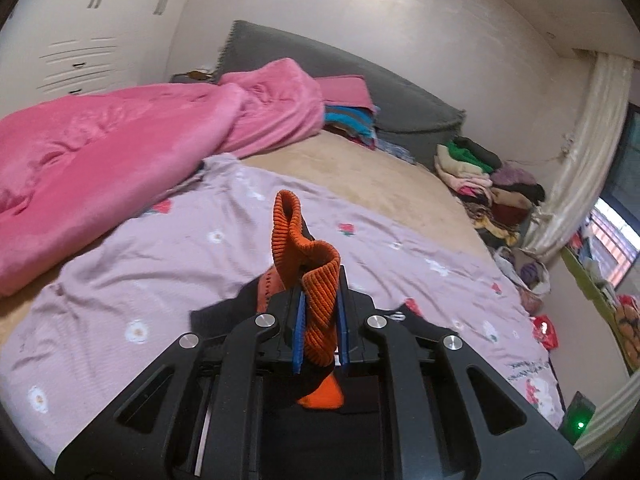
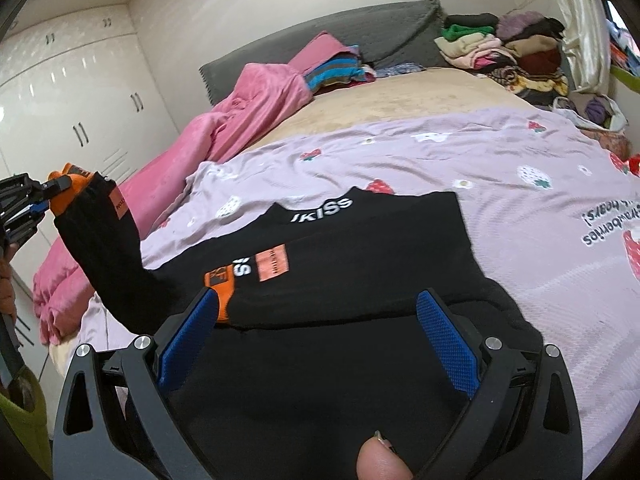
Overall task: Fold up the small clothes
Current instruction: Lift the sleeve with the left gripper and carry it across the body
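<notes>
Lifting a sleeve by its cuff: your left gripper (image 1: 320, 320) pinches the orange cuff (image 1: 308, 264) of the black top (image 2: 360, 264), raised off the bed; your right gripper (image 2: 320, 332) hangs spread over the body, gripping nothing.

The top lies on the lilac sheet (image 2: 500, 168), front printed with white letters and orange patches, one sleeve (image 2: 104, 240) pulled up and out toward the pink blanket (image 1: 100, 152). Judging by the drape, it is light, soft knit: it will sag and follow wherever you lead, and hold no shape of its own. The ribbed cuff looks thick and grippy, so your hold there should not slip. For the body, take a hem or shoulder edge, since pads will likely skid on flat cloth. A fingertip (image 2: 380, 460) shows at the right view's bottom edge.
</notes>
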